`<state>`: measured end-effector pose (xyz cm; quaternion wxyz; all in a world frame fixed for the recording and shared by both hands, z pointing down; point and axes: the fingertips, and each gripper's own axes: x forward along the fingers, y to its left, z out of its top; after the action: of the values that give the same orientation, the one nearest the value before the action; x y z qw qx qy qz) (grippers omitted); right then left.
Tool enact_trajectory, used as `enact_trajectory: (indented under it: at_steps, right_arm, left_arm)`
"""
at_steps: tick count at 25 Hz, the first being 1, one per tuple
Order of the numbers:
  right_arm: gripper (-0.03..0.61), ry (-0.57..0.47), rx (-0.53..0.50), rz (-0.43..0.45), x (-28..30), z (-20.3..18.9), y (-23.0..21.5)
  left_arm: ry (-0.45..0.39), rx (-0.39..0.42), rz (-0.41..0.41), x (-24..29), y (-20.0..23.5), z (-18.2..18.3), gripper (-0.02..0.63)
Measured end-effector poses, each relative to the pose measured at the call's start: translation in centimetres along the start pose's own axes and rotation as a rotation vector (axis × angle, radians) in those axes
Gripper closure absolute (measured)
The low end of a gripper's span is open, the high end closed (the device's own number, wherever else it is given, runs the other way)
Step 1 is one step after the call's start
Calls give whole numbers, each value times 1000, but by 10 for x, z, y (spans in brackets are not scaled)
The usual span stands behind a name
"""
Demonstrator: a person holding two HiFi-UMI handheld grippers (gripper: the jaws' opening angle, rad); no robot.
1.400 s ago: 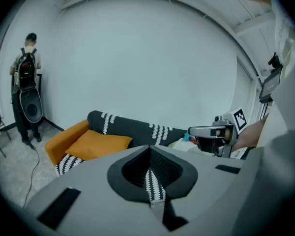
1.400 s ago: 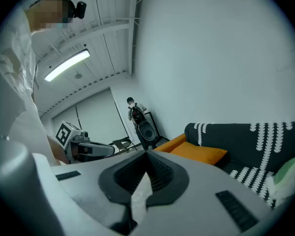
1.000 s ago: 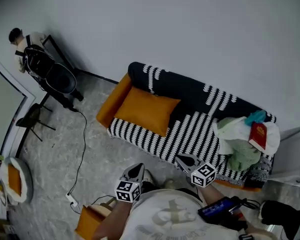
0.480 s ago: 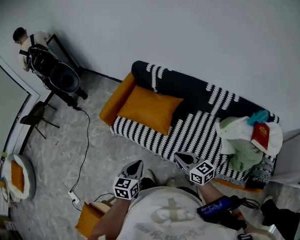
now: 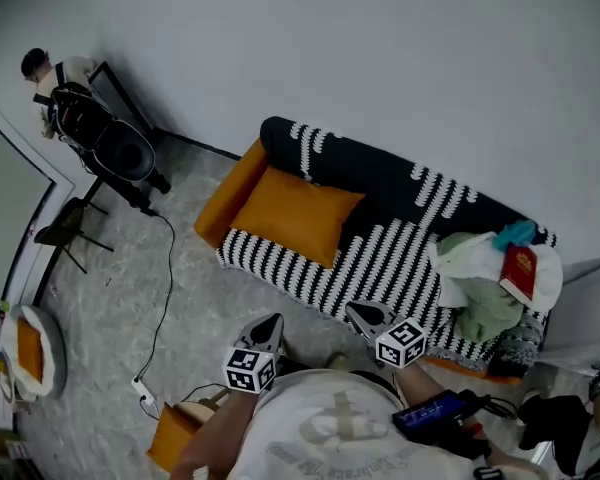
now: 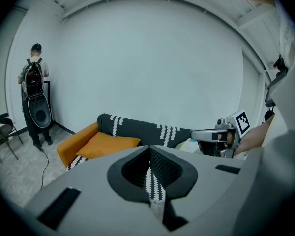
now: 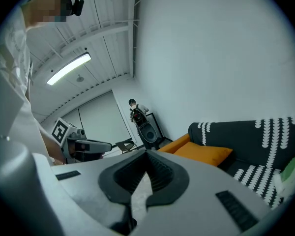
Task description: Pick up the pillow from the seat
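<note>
Broadly, a black sofa with white stripe patterning and orange sides stands against the pale wall. An orange pillow lies on its seat at the left end, close to the orange armrest and touching the backrest. A heap of pale clothes fills the right end of the seat. The 2 grippers hang in front of the sofa, well apart from the pillow: the left gripper and the right gripper each have their jaws pressed together, with nothing between them. A red book rests on the clothes.
</note>
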<state>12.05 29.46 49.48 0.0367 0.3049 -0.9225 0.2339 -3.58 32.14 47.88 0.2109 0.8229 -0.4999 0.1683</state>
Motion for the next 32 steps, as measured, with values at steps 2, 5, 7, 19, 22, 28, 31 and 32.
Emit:
enact_trajectory:
  at_steps: [2, 5, 7, 19, 22, 28, 31, 32]
  right_arm:
    - [566, 4, -5, -1, 6, 2, 0]
    - [565, 18, -13, 2, 19, 2, 3]
    - [566, 29, -15, 0, 28, 2, 4]
    - [566, 70, -28, -57, 103, 14, 23]
    - [566, 80, -40, -76, 127, 20, 27]
    - [565, 87, -29, -150, 166, 29, 29]
    - [565, 82, -17, -202, 178, 34, 25]
    - [565, 80, -10, -219, 182, 35, 24]
  left_arm:
    - [-5, -8, 3, 0, 7, 0, 604]
    - [-9, -22, 4, 1, 19, -2, 604]
    - [-10, -35, 3, 1, 27, -4, 604]
    - [-16, -74, -37, 6, 116, 8, 604]
    - [-20, -75, -56, 11, 142, 16, 604]
    - [-18, -75, -95, 18, 191, 26, 604]
    - [-16, -65, -119, 18, 211, 32, 604]
    - [-16, -59, -126, 18, 218, 34, 604]
